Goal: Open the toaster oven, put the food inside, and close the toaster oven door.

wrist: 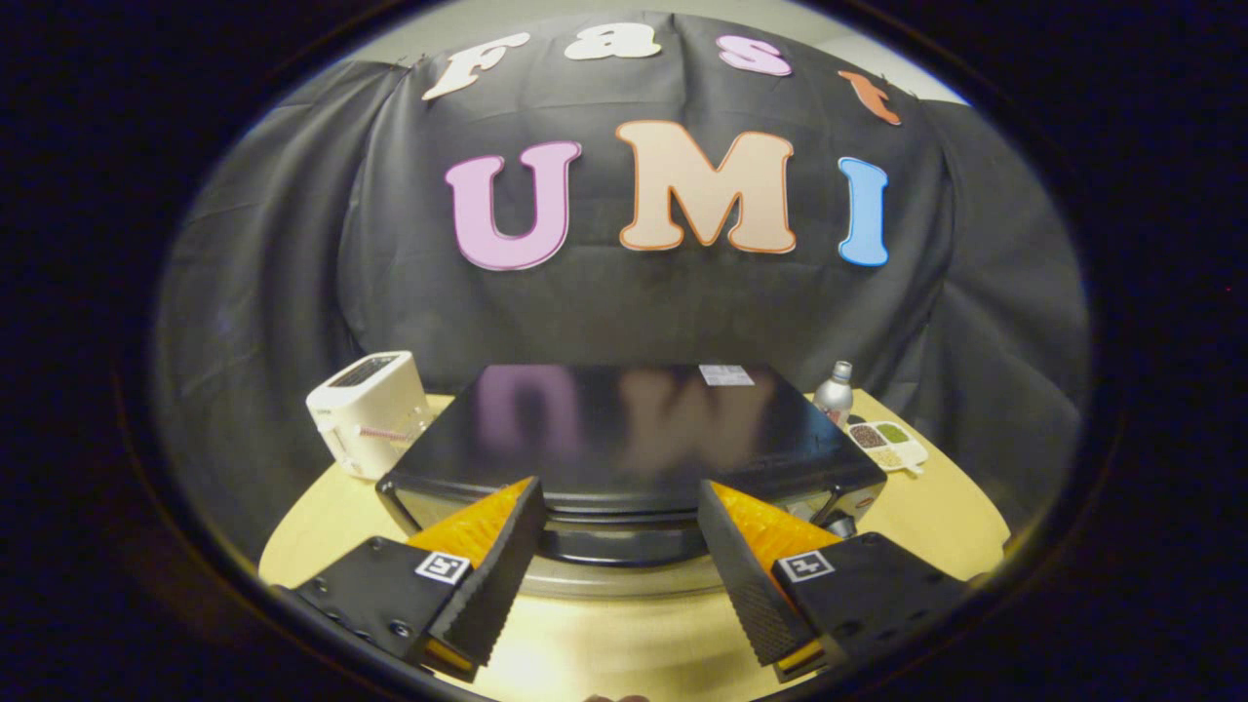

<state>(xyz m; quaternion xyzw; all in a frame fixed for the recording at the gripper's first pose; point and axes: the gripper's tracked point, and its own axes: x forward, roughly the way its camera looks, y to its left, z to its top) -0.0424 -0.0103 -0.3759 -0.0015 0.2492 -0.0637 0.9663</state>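
Observation:
A black toaster oven with a glossy flat top stands on the table, seen from above its front. My gripper is open and hangs over the oven's front top edge. The dark curved door handle lies low between the two fingers, which do not touch it. A silvery strip runs below the handle. The door looks upright against the oven's body. Nothing is held.
A white slot toaster stands left of the oven. To the right stand a silver bottle and a white divided dish with grains. The pale wooden table extends on both sides and in front.

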